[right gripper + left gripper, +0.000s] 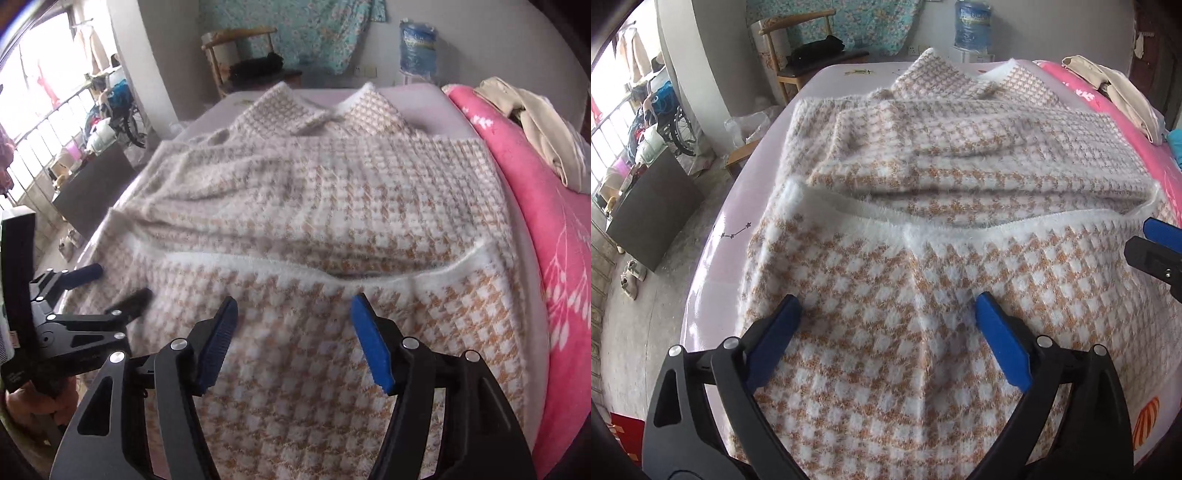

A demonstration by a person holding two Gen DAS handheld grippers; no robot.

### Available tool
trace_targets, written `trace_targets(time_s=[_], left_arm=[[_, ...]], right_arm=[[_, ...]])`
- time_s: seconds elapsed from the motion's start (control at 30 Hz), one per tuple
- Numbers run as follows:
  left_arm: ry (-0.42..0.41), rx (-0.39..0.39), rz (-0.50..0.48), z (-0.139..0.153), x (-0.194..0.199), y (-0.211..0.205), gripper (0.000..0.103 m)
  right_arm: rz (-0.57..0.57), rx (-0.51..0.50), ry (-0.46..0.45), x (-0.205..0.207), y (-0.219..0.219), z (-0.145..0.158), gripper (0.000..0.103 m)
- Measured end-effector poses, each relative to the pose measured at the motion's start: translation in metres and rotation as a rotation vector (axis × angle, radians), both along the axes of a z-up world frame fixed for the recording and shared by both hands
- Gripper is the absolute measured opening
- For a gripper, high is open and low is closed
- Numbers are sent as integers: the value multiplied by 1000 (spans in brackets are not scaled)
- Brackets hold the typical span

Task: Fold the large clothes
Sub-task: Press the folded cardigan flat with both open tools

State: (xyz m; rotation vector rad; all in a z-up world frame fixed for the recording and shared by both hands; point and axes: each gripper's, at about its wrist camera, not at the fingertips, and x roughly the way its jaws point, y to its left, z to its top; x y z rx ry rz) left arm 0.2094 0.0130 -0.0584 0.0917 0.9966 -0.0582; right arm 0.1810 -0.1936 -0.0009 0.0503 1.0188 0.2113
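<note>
Jaws of our left gripper (886, 332) and right gripper (293, 336) gape empty above the fuzzy orange-and-white checked sweater (923, 221) — hem fold laid — next we re-grip ahead.

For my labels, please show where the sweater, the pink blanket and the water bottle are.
sweater (886, 314), left wrist view, checked front panel.
pink blanket (546, 229), right wrist view, bare pink surface.
water bottle (419, 46), right wrist view, blue body.

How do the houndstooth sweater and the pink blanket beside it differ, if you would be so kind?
The houndstooth sweater is tan and white check; the pink blanket is pink with white plant prints. The sweater lies mid-bed, partly folded, with its white hem turned up; the blanket runs along the bed's right side, with beige clothing on it. Both look fuzzy.
</note>
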Motion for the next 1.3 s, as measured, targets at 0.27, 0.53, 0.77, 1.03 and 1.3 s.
trace_targets(time_s=[0.27,0.53,0.77,1.03,1.3], left_arm=[[5,-14,12,0,1,4,95],[-2,-20,9,-1,0,5,95],[6,-20,13,-1,0,4,95],[7,-21,14,-1,0,5,95],[9,-17,30,-2,-1,3,96]], right_arm=[[-9,-32,35,8,2,-6,72],[74,-54,53,-36,10,-21,80],[132,-30,5,-57,5,12,80],[157,-88,74,-66,13,-13,84],[69,-74,71,-69,-19,-20,84]])
